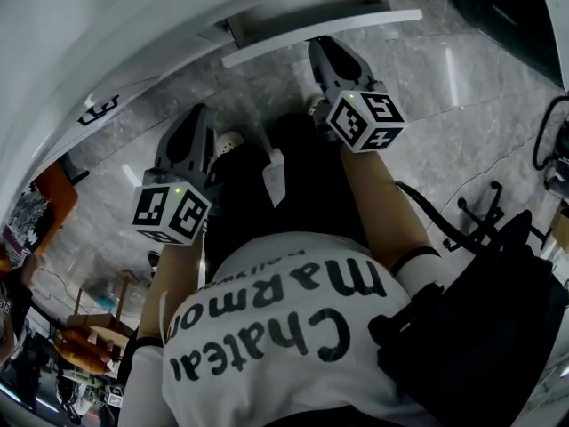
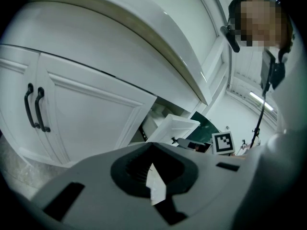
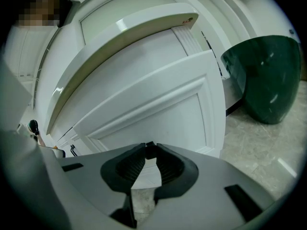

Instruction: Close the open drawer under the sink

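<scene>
Drawer front [image 3: 158,104] juts out under the bench lip [image 3: 120,32], close ahead of the right gripper [image 3: 150,150]. Bare floor [image 3: 259,147] lies open between it and the green bin [image 3: 264,75] at right. Left, cabinet doors [image 2: 91,114] sit flush.

Head view downward; gripper views low, facing cabinet [image 2: 86,119]

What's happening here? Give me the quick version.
A person stands at a white sink cabinet with a gripper in each hand. The drawer under the countertop stands open, not yet pushed in. The right gripper, jaws together and empty, points at the drawer's white front; whether it touches can't be told. The left gripper, also shut and empty, hangs off to the side, facing the cabinet.
</scene>
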Demonstrator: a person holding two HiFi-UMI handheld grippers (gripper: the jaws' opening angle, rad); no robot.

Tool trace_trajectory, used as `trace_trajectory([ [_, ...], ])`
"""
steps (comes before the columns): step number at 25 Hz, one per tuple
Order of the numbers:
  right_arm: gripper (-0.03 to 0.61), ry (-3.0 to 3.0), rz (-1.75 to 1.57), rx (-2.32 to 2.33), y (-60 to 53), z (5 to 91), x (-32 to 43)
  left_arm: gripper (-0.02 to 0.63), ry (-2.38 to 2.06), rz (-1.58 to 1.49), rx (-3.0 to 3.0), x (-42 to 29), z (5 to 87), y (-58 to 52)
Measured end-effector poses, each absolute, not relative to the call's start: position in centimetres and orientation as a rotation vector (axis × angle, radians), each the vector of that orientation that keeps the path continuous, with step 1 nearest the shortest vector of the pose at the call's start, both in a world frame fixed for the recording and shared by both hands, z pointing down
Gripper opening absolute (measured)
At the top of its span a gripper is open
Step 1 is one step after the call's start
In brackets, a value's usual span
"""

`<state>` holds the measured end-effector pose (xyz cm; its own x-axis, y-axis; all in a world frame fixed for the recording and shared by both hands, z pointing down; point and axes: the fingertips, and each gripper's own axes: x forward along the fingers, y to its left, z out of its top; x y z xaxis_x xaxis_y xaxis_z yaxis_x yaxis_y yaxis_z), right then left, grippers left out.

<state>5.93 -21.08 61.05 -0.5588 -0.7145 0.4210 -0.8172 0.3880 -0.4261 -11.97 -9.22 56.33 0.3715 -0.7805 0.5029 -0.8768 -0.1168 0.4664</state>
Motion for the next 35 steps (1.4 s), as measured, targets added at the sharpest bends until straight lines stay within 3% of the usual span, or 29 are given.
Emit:
trace_trajectory([
  [35,0.072,-2.540,0.959,1.430,-26.9,60.0,3.8,0.008,-1.493,0.140,1.846,-12.1,58.3,-7.8],
])
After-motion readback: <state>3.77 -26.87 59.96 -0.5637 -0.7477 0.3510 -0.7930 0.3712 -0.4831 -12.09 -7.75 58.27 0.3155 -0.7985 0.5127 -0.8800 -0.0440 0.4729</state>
